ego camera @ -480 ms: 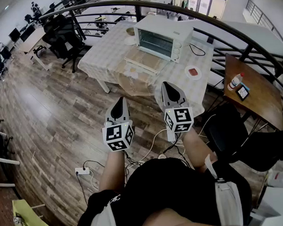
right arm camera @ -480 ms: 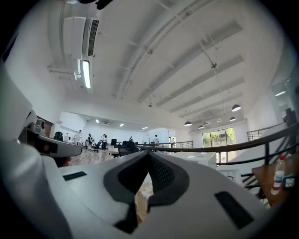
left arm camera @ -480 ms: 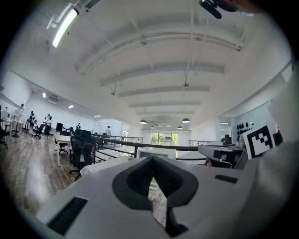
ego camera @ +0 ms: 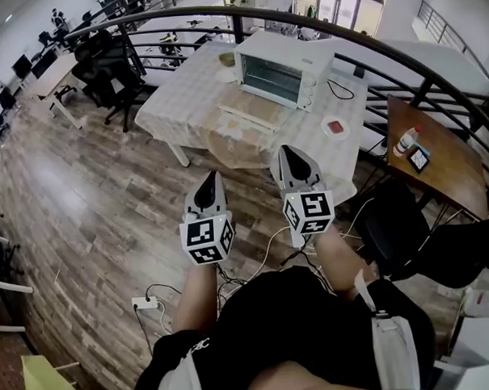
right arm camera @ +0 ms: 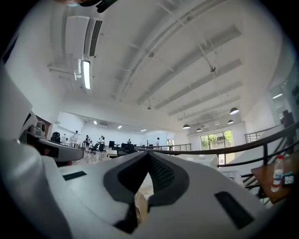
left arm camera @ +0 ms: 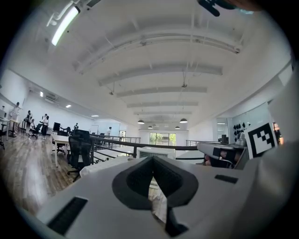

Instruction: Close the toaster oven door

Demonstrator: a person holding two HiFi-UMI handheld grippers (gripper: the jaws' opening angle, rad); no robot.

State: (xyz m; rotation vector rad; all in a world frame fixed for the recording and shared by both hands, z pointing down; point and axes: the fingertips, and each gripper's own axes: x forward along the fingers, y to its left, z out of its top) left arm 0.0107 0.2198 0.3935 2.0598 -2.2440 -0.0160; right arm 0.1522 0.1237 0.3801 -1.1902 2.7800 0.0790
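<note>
We stand well back from the table (ego camera: 184, 100). On it sits the toaster oven (ego camera: 286, 65). Its door (ego camera: 253, 109) is open and lies flat out in front.

We think some things could go wrong. We must walk up first, and the wires (ego camera: 263, 244) on the floor by our feet could trip us. If we push the door too hard, the oven could slide back. The small plate (ego camera: 335, 127) on the right could get bumped.

Now the 2 grippers. The left gripper (ego camera: 213, 177) has its jaws pressed together, with nothing in them. The right gripper (ego camera: 287, 152) is closed too, empty and touching nothing.
</note>
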